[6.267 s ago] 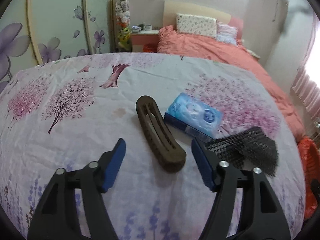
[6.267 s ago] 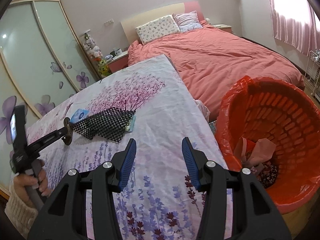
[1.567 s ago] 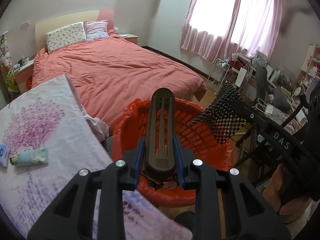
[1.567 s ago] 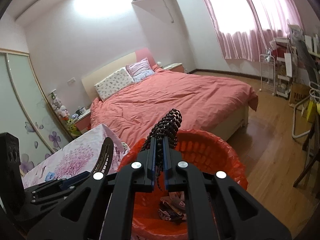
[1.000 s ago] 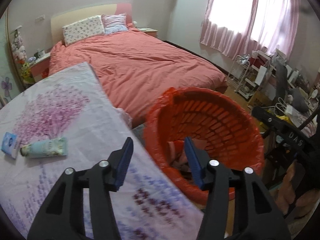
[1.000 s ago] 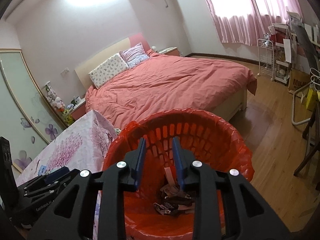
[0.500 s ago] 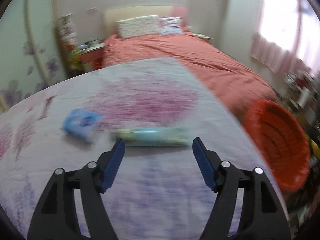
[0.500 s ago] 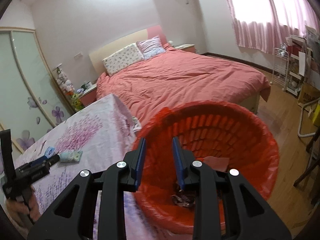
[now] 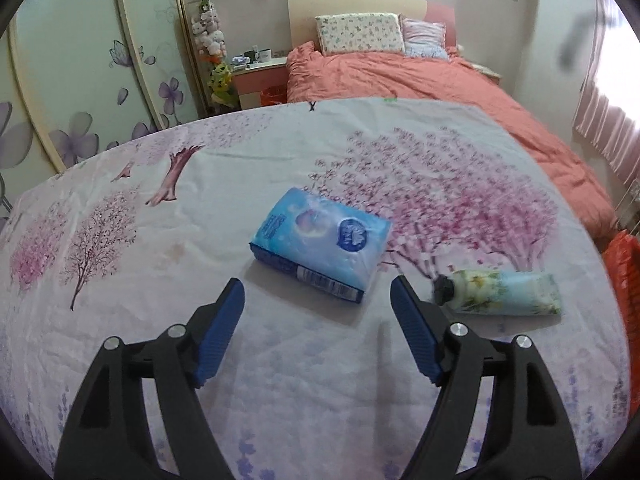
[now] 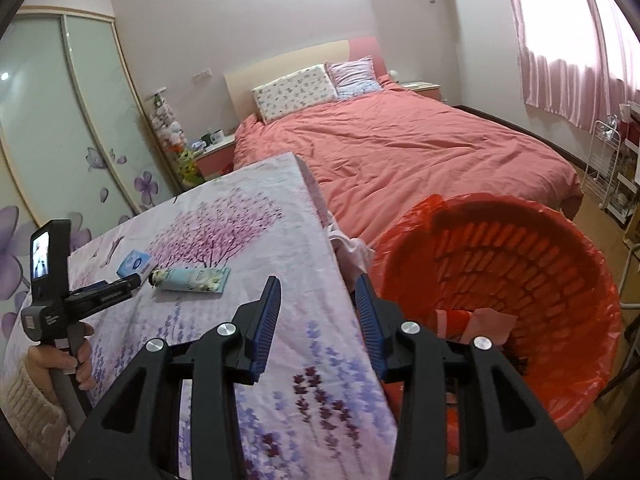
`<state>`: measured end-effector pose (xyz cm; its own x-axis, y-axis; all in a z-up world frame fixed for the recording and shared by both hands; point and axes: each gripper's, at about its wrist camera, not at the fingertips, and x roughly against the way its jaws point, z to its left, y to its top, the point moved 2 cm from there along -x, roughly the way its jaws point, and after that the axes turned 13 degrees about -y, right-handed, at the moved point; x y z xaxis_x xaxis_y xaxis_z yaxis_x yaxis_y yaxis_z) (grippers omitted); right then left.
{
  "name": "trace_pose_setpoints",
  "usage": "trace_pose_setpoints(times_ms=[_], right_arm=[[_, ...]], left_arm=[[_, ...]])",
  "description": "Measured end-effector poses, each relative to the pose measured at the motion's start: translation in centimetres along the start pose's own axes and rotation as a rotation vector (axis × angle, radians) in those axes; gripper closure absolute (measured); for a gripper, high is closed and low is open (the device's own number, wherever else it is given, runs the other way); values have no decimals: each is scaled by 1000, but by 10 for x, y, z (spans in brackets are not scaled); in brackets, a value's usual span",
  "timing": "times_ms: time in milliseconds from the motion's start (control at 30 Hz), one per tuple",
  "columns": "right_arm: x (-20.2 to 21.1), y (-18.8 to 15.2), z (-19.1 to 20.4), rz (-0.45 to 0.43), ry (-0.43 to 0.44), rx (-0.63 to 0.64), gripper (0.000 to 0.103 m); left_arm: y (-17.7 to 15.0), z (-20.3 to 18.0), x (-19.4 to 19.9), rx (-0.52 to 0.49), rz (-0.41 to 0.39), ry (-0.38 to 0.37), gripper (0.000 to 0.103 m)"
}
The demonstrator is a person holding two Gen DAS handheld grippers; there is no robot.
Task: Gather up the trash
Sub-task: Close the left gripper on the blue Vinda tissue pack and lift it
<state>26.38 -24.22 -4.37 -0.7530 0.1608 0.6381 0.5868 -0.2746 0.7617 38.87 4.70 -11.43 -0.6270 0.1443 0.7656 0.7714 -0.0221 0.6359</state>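
A blue tissue pack point(image 9: 322, 240) lies on the floral tablecloth point(image 9: 160, 240), just ahead of my open, empty left gripper point(image 9: 318, 300). A pale green tube point(image 9: 500, 293) with a black cap lies to the right of it. In the right wrist view the pack point(image 10: 134, 263) and the tube point(image 10: 192, 279) lie on the table, with the left gripper point(image 10: 132, 282) beside them. My right gripper point(image 10: 318, 300) is open and empty over the table's right edge. The orange bin point(image 10: 520, 248) stands to its right with trash inside.
A bed with a salmon cover point(image 10: 400, 148) lies behind the table and the bin. A wardrobe with flower doors point(image 9: 80, 80) stands at the left. A nightstand point(image 9: 256, 76) stands by the bed. A white wire rack point(image 10: 608, 168) stands at the far right.
Both grippers dropped their items into the bin and opened. The left gripper swung back over the table toward the tissue pack. The right gripper opened wider and turned toward the table's edge.
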Motion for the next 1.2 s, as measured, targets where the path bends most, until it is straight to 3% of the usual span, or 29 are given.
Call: trace_pose_setpoints(times_ms=[167,333,367,467,600,967,1067,1133,1200], right_arm=[[-3,-2,12,11,15,12,63],[-7,-5,20,20,31,20,63],[-8,-5,22,22,35,21,63],[-12,-5,29,29,45,24,63],[-15,-7,37,37,59,31,63],[-21,-9,48,55,67,57,63],[-21,-10,48,61,67,59,63],[-22,-10,48,65,68,63,63],[-22,-10,50,69,73,66,63]], left_arm=[[2,21,-5,63,10,40,28],[1,71,0,136,12,132,29],[1,81,3,159,10,135,29],[0,95,18,227,-37,42,29],[14,77,23,202,-97,-8,22],[41,35,-36,128,-9,53,22],[44,44,-45,181,13,37,32],[43,49,-42,176,13,49,51],[40,56,-38,174,23,33,52]])
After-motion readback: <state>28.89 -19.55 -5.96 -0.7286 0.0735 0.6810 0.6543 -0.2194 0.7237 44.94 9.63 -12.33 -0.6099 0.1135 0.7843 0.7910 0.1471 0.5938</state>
